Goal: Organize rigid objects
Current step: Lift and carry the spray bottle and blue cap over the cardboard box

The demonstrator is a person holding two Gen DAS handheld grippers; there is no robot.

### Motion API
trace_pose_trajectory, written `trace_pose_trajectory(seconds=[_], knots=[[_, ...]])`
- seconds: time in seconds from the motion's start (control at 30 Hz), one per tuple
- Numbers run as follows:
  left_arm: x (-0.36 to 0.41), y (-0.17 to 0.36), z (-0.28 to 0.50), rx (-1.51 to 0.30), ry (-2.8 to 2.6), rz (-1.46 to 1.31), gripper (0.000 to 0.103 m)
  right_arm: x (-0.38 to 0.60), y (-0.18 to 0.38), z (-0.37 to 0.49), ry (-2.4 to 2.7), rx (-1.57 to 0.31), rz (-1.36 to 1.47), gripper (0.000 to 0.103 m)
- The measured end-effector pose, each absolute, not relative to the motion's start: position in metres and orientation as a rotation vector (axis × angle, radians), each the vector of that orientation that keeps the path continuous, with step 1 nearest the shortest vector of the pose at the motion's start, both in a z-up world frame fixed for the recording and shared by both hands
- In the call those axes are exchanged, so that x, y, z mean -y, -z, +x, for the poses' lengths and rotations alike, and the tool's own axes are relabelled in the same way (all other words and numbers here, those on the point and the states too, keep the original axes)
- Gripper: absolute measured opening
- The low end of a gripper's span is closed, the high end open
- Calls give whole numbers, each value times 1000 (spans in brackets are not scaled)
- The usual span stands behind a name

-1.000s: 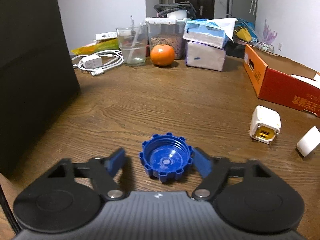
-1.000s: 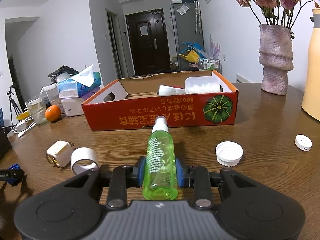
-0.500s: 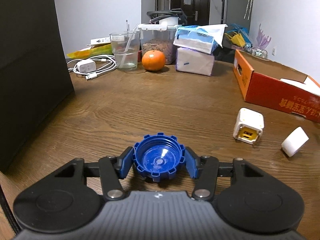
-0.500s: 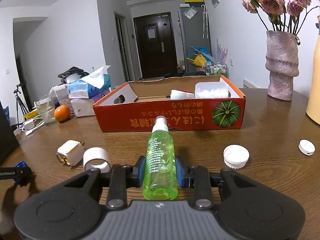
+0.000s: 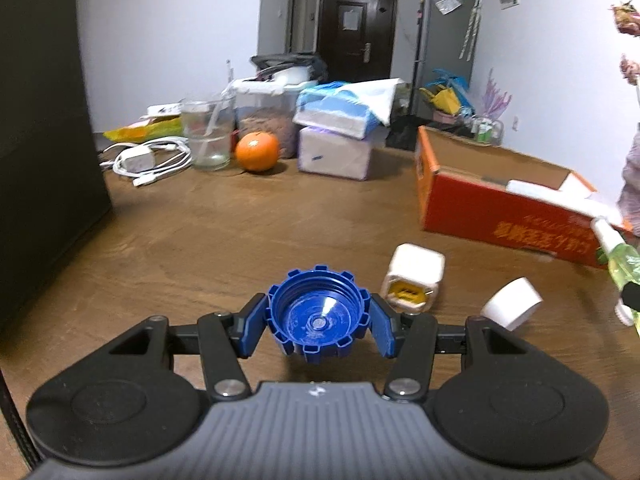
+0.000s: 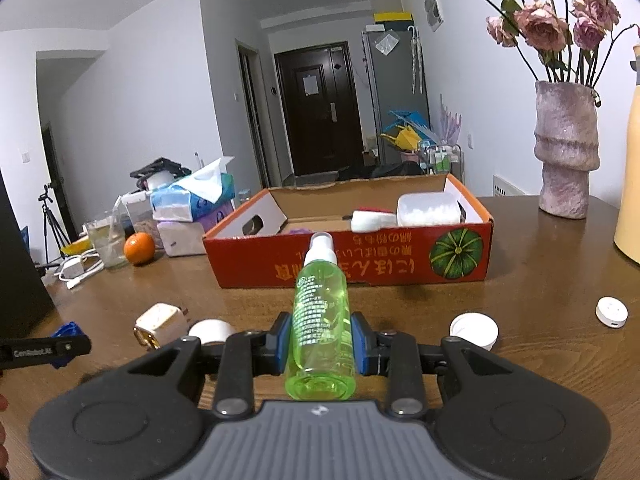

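The left gripper (image 5: 318, 322) is clamping a blue ridged cap (image 5: 318, 316), open side up, just above the wooden surface (image 5: 240, 232). The right gripper (image 6: 320, 340) is squeezing a green spray bottle (image 6: 322, 320), nozzle pointing toward the orange box (image 6: 360, 264). The box's contents are partly hidden by its wall.

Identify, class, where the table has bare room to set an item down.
Bare wood lies between the dark cabinet, the orange and the orange box. It is crowded beside the white charger and tape roll, and along the far edge's clutter.
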State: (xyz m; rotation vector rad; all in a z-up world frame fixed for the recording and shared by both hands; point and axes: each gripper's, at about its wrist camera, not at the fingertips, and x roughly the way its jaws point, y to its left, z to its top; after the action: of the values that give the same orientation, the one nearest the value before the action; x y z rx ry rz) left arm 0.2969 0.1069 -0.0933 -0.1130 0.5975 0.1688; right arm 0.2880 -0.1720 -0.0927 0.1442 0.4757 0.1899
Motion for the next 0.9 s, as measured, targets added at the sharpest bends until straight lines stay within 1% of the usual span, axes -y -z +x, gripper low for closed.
trace_pose_trajectory(seconds=[0.5,0.9], knots=[[-48,53,323,-508,-64,-109,55,187,62,300,-175,-400,164,30],[-17,38,356,-473,-25,-144,55,200,52,328,-151,-386,187,30]])
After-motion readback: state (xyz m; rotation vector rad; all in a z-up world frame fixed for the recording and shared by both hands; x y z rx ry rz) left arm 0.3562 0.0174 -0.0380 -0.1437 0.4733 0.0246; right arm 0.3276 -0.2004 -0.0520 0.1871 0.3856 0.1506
